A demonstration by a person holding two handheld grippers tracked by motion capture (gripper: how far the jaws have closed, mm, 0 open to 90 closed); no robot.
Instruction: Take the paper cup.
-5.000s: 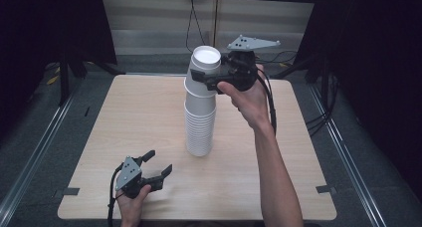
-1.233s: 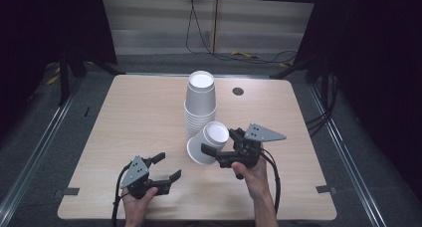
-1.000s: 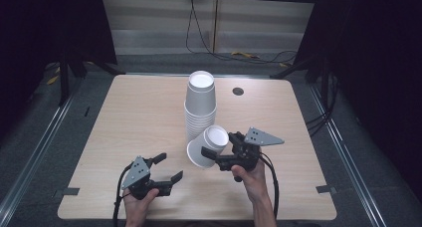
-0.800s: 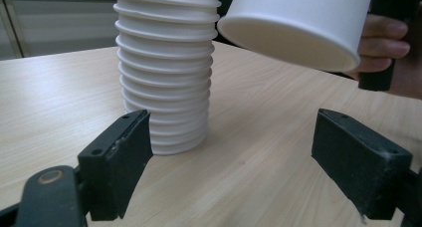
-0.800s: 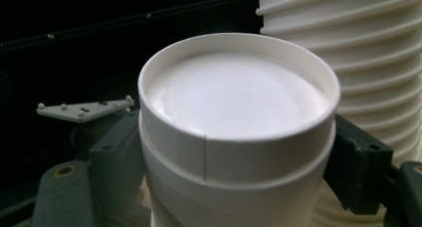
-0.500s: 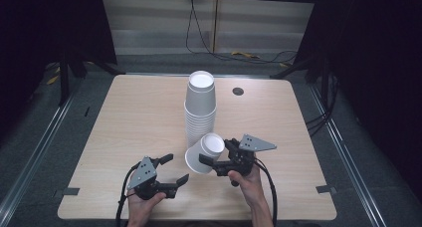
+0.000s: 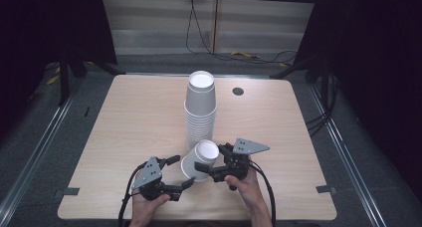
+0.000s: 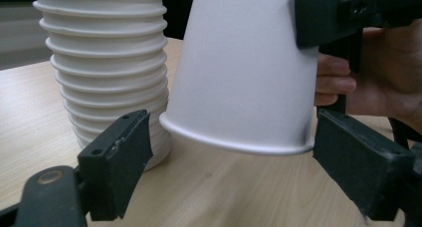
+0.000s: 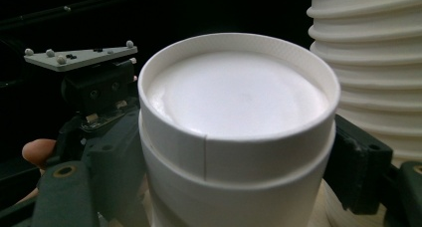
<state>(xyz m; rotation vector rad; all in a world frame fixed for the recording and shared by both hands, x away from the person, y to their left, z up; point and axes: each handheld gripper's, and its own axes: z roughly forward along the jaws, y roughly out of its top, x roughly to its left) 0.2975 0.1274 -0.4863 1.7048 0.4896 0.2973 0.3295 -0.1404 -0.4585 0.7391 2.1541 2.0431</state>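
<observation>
Left claw (image 7: 178, 173) ajar, right claw (image 7: 205, 168) clamped.

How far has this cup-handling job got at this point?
Done: one cup is off the upside-down stack, base up and tilted. In hand: the right gripper is clamped on its upper part, and the left gripper, jaws just opening, brackets the rim without pressing. Left: taking the cup over or setting it down, and the stacked cups.

Light wooden table (image 7: 124, 117) on grey floor (image 7: 54, 132); black curtains (image 7: 45, 28) flank pale back wall (image 7: 154, 25).
</observation>
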